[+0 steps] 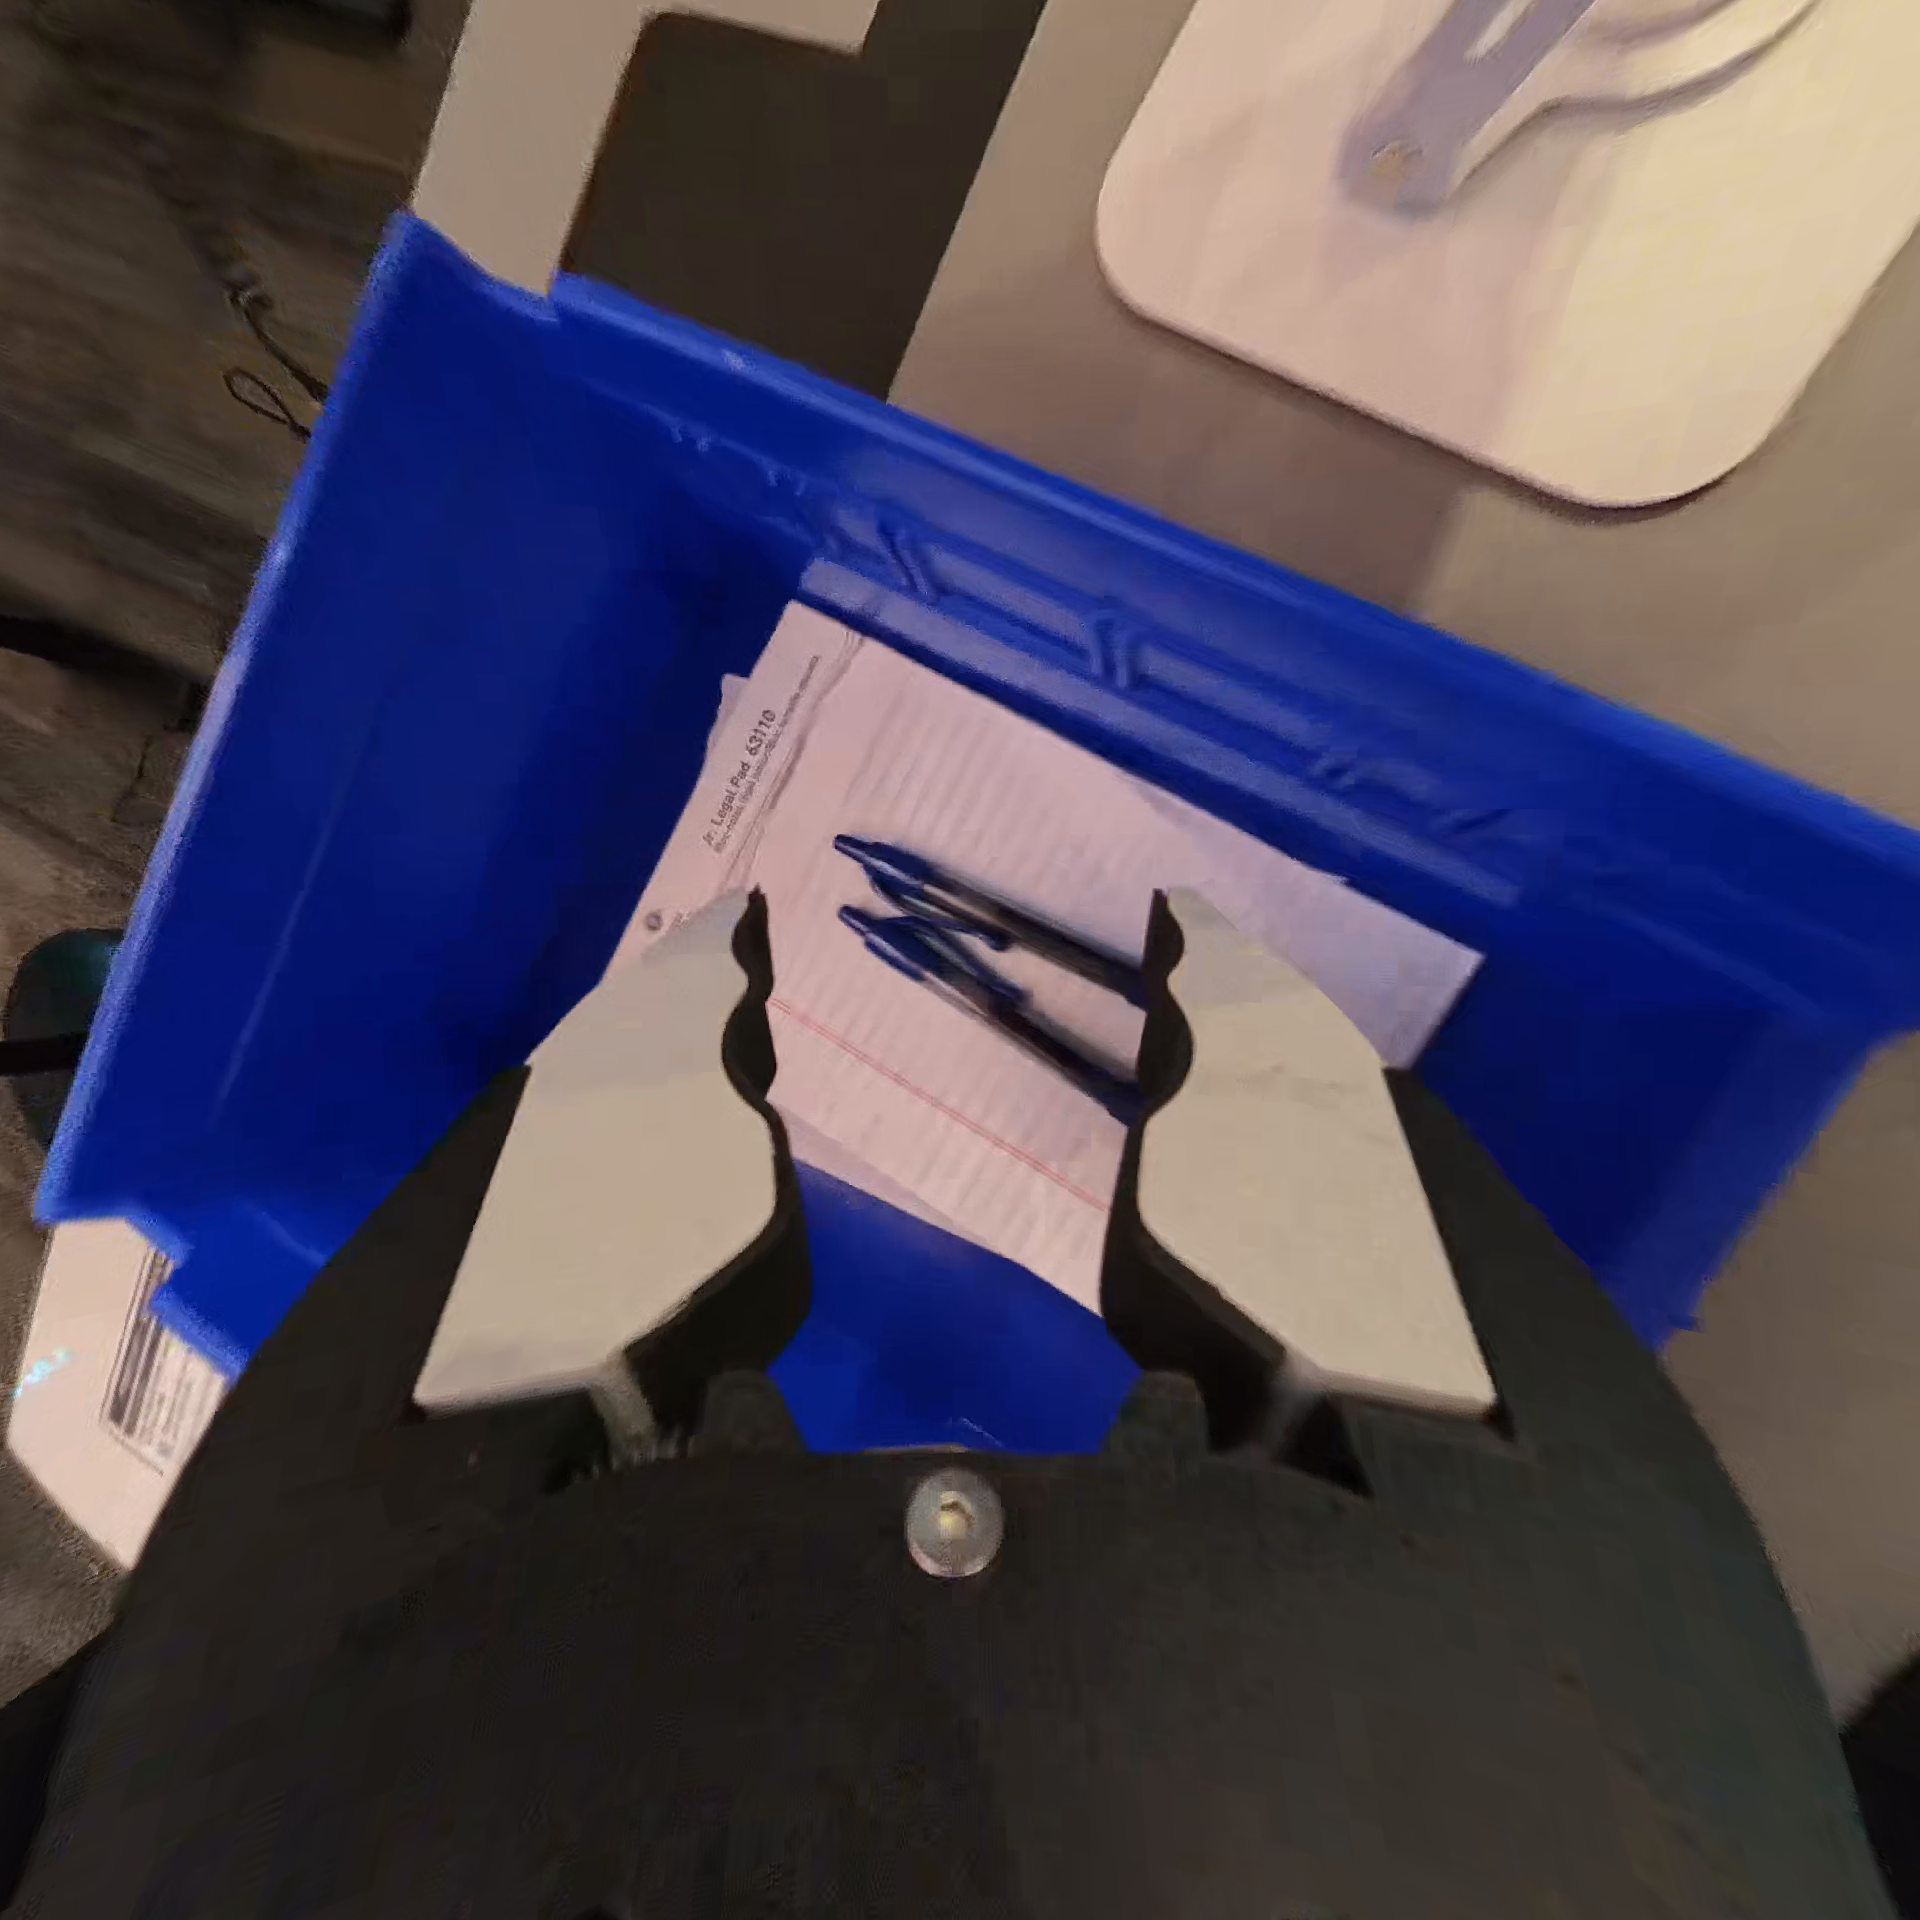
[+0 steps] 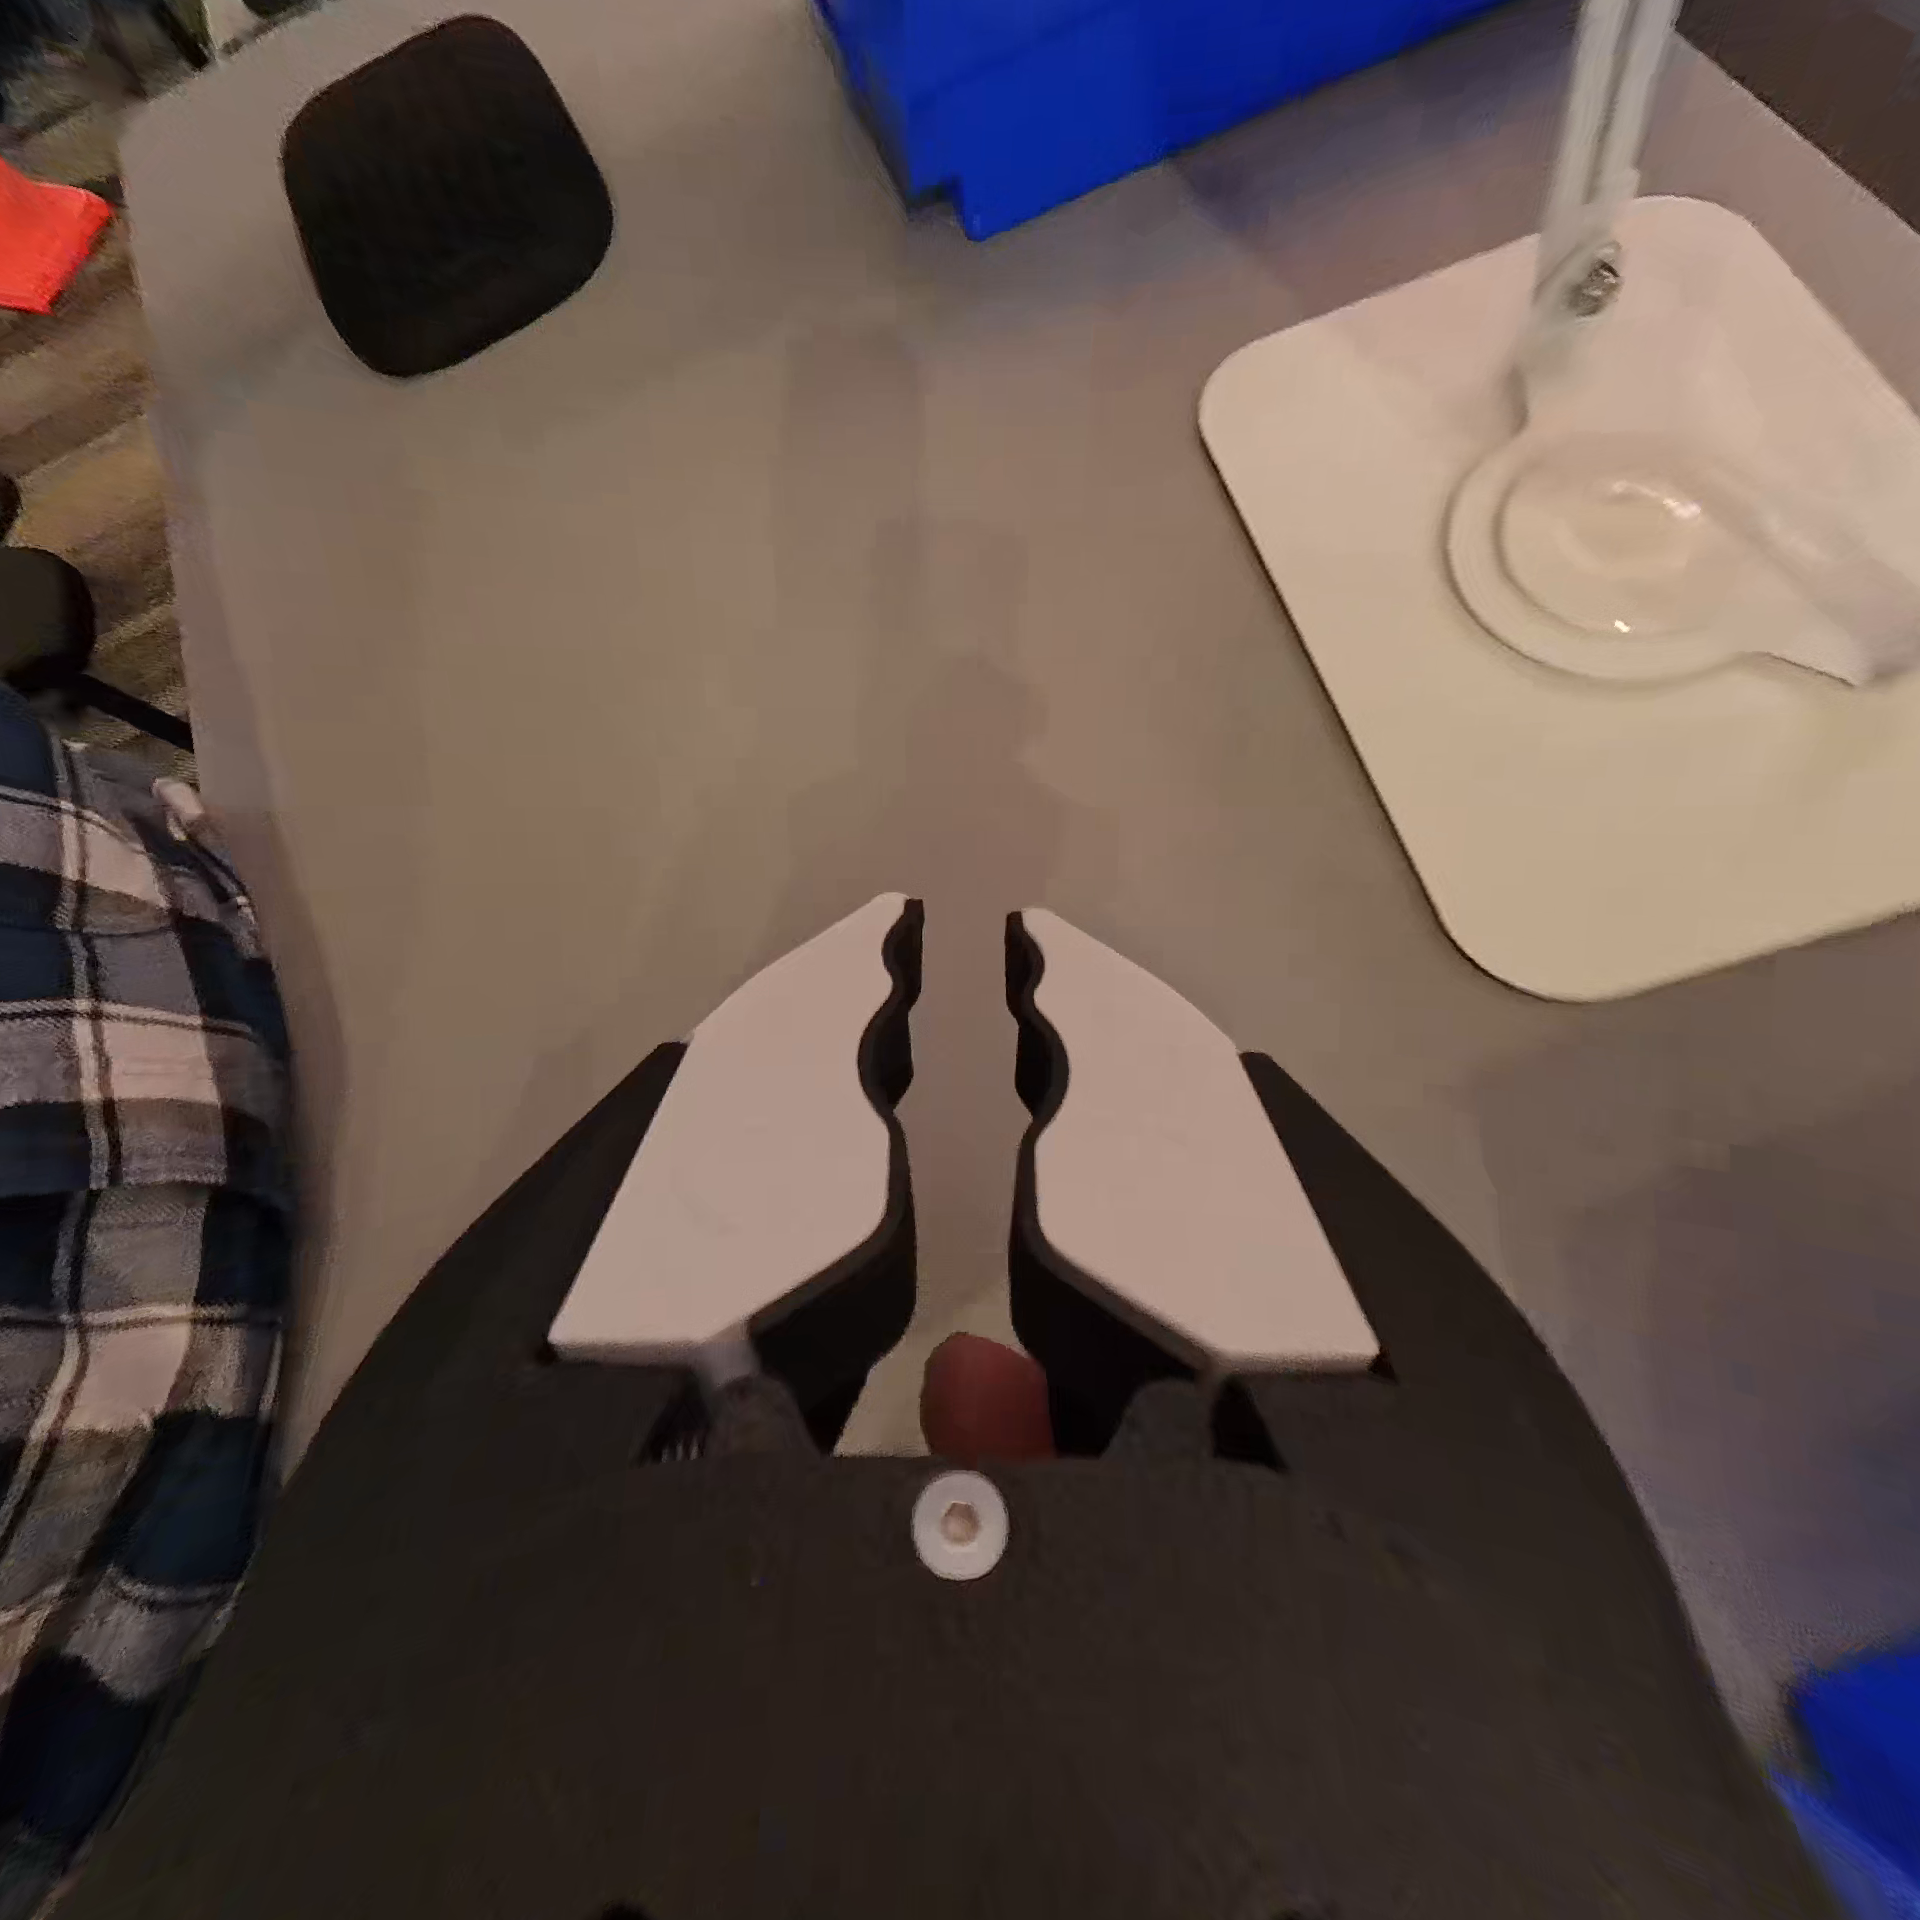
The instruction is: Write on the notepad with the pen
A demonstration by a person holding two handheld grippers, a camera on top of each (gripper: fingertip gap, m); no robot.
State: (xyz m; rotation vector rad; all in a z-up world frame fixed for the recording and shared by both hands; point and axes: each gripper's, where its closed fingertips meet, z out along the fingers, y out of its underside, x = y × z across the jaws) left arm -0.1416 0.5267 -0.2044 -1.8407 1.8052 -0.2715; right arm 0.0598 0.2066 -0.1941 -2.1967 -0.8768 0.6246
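On the grey surface (image 2: 644,644) a blue bin (image 1: 468,779) is sitting, with a white lamp base (image 2: 1558,810) lying beside it. Inside the bin a lined white notepad (image 1: 956,790) is resting flat, and two blue pens (image 1: 966,914) are lying side by side on top of it. Left tongs (image 1: 961,914) are hovering over the pens, spread wide and gripping nothing. Right tongs (image 2: 963,920) are hanging above bare surface, narrowly parted with nothing between them.
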